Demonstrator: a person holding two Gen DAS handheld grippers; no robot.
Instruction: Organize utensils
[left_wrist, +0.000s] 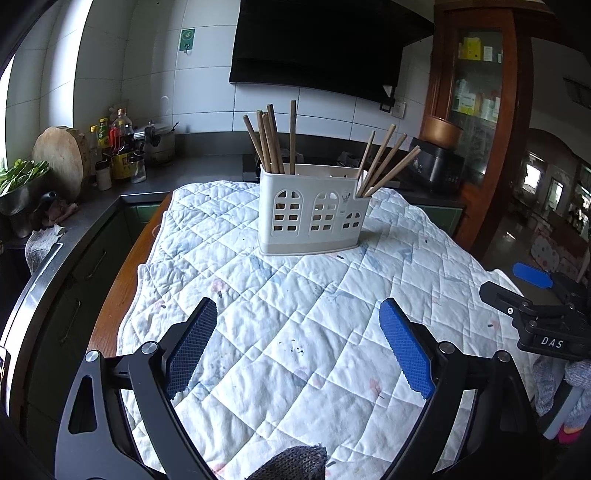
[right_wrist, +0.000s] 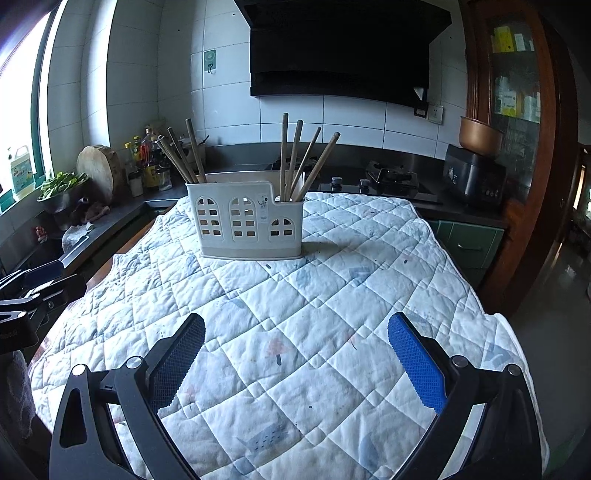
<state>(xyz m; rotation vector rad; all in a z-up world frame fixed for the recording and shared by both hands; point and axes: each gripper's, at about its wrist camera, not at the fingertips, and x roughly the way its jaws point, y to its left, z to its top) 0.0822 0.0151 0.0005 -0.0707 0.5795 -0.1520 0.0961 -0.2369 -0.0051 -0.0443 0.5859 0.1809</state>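
A cream utensil holder (left_wrist: 314, 212) (right_wrist: 249, 218) with arched cut-out windows stands upright on the quilted white cloth (left_wrist: 295, 314) (right_wrist: 295, 314). Several wooden chopsticks (left_wrist: 271, 142) (right_wrist: 181, 157) lean in its tall left compartment. Another bunch of chopsticks (left_wrist: 388, 166) (right_wrist: 301, 158) fans out of the low right compartment. My left gripper (left_wrist: 297, 314) hovers over the cloth well short of the holder, open, nothing between its blue pads. My right gripper (right_wrist: 295, 328) is likewise open and empty, near the cloth's front. Each gripper shows at the edge of the other's view.
A dark counter runs behind and to the left, with a round chopping block (left_wrist: 61, 157), bottles (left_wrist: 118, 147), a pot and a bowl of greens (right_wrist: 62, 184). A gas hob (right_wrist: 388, 181), a rice cooker (right_wrist: 472, 177) and a wooden cabinet (left_wrist: 480, 110) stand at the back right.
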